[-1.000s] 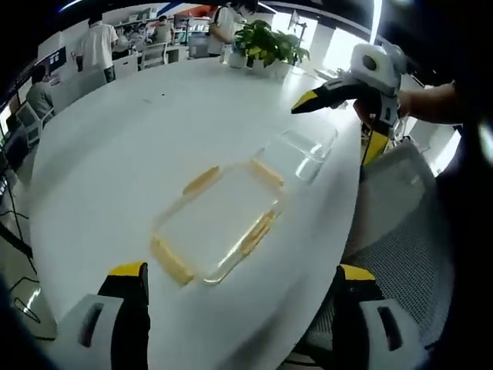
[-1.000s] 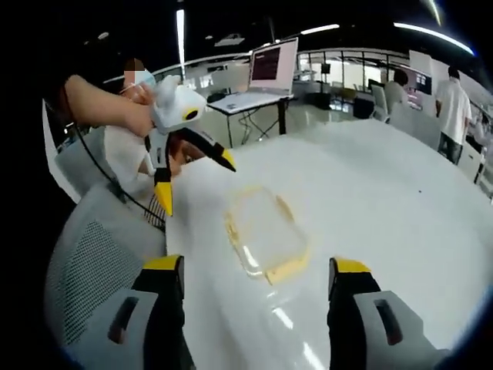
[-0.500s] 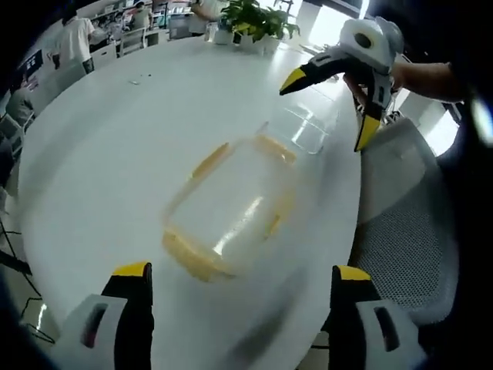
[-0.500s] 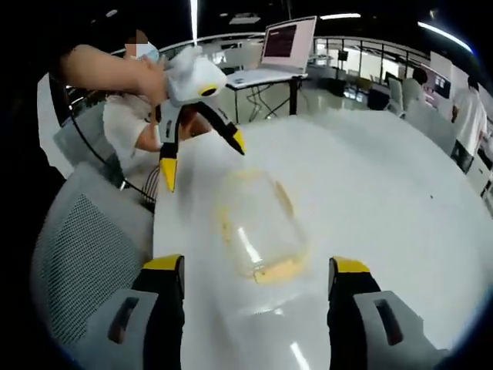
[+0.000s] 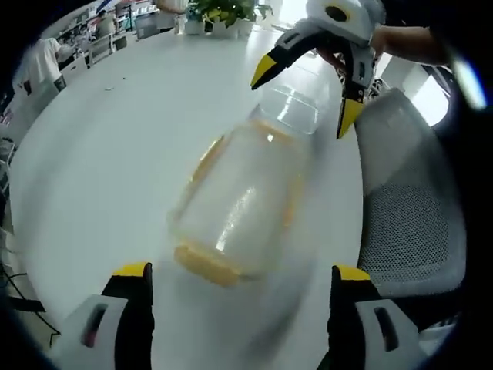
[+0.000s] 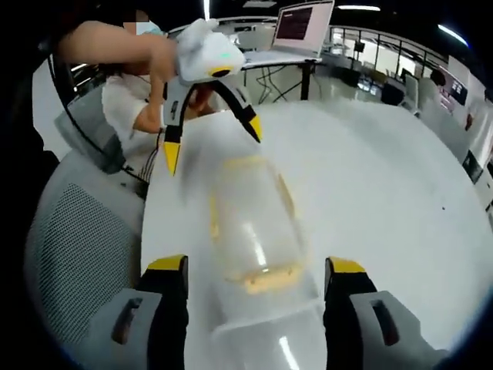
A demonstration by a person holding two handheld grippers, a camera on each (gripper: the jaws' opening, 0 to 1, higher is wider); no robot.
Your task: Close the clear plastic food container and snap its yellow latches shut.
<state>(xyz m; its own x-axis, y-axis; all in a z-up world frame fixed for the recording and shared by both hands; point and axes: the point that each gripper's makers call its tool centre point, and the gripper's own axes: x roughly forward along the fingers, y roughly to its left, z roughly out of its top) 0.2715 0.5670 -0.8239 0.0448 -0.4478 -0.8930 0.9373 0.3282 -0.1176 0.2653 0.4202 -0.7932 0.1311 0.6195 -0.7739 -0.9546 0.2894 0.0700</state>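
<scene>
Two tongs, both spread wide with nothing between the tips. Left tongs (image 5: 239, 281) hang over the near edge of the white desk (image 5: 100, 146), yellow-tipped jaws either side of the clear plastic food container (image 5: 239, 204). Container sits flat on the desk near the edge by the grey mesh chair (image 5: 404, 208); picture is motion-blurred so edges are soft. Yellow latches (image 5: 202, 262) visible along its sides as smeared yellow bands; can't tell whether any is snapped down. Second clear piece (image 5: 296, 108) lies just beyond the container's far end, touching or nearly so, too blurred to say which.

Right tongs (image 5: 304, 89) come into the left gripper view from the top right, held by a hand (image 5: 400, 42), jaws straddling the air above that far clear piece, not touching it.

Right gripper view: right tongs (image 6: 250, 277) low over the container (image 6: 250, 223), left tongs (image 6: 212, 139) opposite, above its far end. Potted plant (image 5: 223, 11) at the desk's far side; laptop (image 6: 296, 31) on another table behind.
</scene>
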